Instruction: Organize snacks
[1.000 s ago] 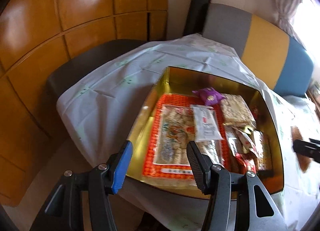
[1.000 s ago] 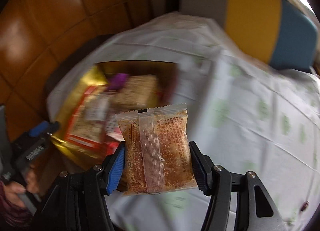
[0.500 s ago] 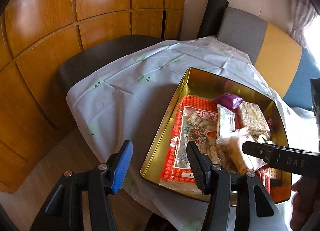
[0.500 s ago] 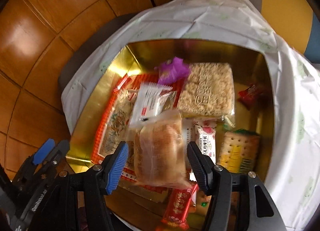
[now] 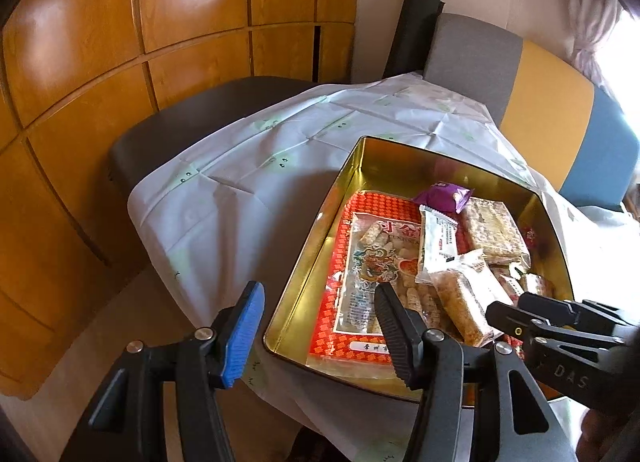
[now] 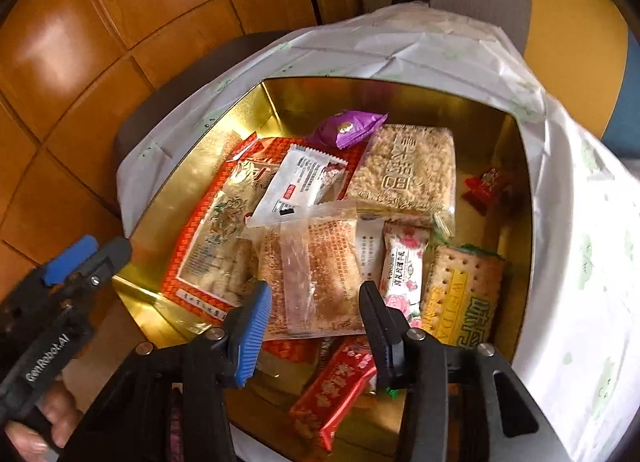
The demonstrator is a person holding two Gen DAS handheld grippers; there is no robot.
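Hovering my right gripper (image 6: 312, 312) over the near end of the tin (image 6: 400, 91), jaws just closed in some, brown cake pack (image 6: 316, 274) between them. Can't tell from either view whether the pads actually press it; in my right view a sliver of gap shows on both sides. The pack lies in the tin on top of the other snacks, long axis running away from me, its clear crimped end pointing at the far wall.

My left gripper (image 5: 316, 326) is spread wide with nothing in it, sitting at the tin's near left corner over the cloth (image 5: 248, 197).

View differences:
- Right view only: red bar (image 6: 336, 386) under my jaws at the near wall, cracker pack (image 6: 464, 298) and rose-print pack (image 6: 404, 270) right of the cake, small red candy (image 6: 486, 187) alone on bare tin floor near the right wall.
- Left view hides those behind my right gripper (image 5: 516, 322), but shows the cake pack (image 5: 464, 298) from the side, tilted, near end toward that gripper.
- Both: big red-orange bag (image 6: 216, 238) flat along the left side, white sachet (image 6: 300, 185) across it, rice-crisp block (image 6: 404, 169) behind, purple candy (image 6: 348, 127) farthest back.
- Left view alone: dark chair (image 5: 192, 125) under the cloth, wood panels (image 5: 120, 21) behind.
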